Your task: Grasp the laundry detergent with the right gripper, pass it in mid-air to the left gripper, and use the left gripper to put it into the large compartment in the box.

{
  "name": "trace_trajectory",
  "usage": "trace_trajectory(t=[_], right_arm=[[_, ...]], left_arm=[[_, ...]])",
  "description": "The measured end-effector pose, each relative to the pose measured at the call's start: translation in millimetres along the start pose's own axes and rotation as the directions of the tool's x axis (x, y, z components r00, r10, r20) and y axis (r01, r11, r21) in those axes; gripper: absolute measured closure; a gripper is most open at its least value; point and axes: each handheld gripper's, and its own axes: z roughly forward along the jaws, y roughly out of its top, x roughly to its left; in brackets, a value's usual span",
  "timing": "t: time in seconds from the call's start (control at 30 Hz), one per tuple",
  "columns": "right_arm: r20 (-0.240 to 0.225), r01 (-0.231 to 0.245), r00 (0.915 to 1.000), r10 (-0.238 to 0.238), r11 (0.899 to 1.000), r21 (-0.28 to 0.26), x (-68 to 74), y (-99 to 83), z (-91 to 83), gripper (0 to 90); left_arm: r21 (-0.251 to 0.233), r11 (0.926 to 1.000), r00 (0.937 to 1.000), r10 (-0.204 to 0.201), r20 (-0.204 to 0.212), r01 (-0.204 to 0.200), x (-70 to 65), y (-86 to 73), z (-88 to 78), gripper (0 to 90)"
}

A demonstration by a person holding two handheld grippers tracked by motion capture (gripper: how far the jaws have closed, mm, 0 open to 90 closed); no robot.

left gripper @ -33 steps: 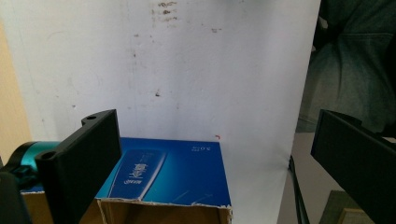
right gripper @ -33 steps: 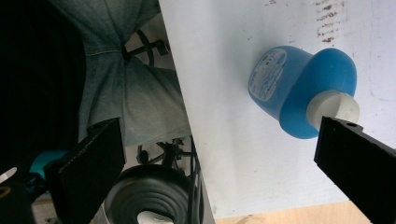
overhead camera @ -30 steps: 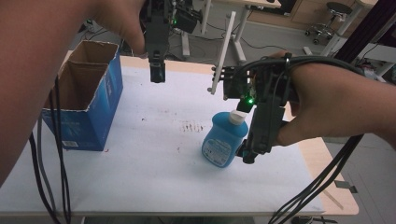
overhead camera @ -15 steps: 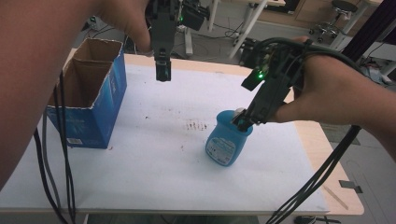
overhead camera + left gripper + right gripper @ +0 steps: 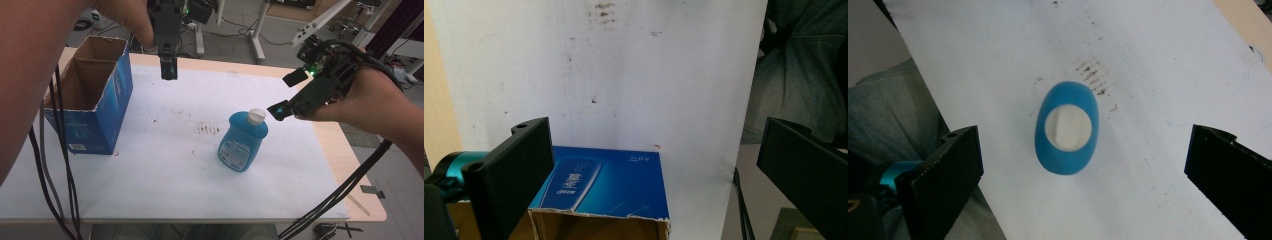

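A blue bottle [image 5: 243, 141] with a white cap stands upright on the white table [image 5: 175, 165], right of centre. My right gripper [image 5: 287, 93] hangs open just above and right of the cap, clear of it. From above, the right gripper view shows the bottle [image 5: 1067, 128] centred between the wide-apart jaws of the right gripper [image 5: 1088, 175]. My left gripper [image 5: 168, 69] is held high over the back of the table, open and empty. An open blue cardboard box [image 5: 92, 95] stands at the left; its blue side [image 5: 609, 182] lies below the left gripper [image 5: 664, 175].
Brown stains [image 5: 206, 128] mark the table left of the bottle. Black cables [image 5: 55, 170] hang down at the left and a cable [image 5: 345, 185] trails off the right edge. Desks and chair legs [image 5: 260, 35] stand behind the table.
My right gripper has let go of the bottle, lifted and drawn back to the right with its jaws open. The bottle now stands free. The left gripper has barely moved.
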Motion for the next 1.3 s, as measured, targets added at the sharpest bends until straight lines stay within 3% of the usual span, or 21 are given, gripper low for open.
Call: trace_trajectory(t=[0.27,0.73,1.03,1.3], right_arm=[[0.009,-0.032,0.9994,0.033,0.993,-0.115,-7.6,-44.5,-1.6,1.1],[0.032,-0.033,0.9987,0.040,0.981,-0.190,2.0,-97.1,-1.0,1.1],[0.011,-0.034,0.9992,0.038,0.966,-0.256,10.4,-120.8,30.6,1.1],[-0.006,-0.063,0.9979,0.064,0.940,-0.337,14.5,-132.9,65.8,1.1]], left_arm=[[-0.008,1.0000,1.0000,0.000,-0.005,0.000,0.5,-1.6,-0.6,1.7],[0.000,1.0000,0.9999,0.008,-0.012,-0.008,-1.8,0.7,0.2,1.7],[0.005,0.9999,0.9998,0.012,-0.016,-0.012,-3.4,-0.7,-0.1,1.7],[0.002,0.9999,0.9996,0.013,-0.026,-0.013,-3.5,-2.8,-1.2,1.7]])
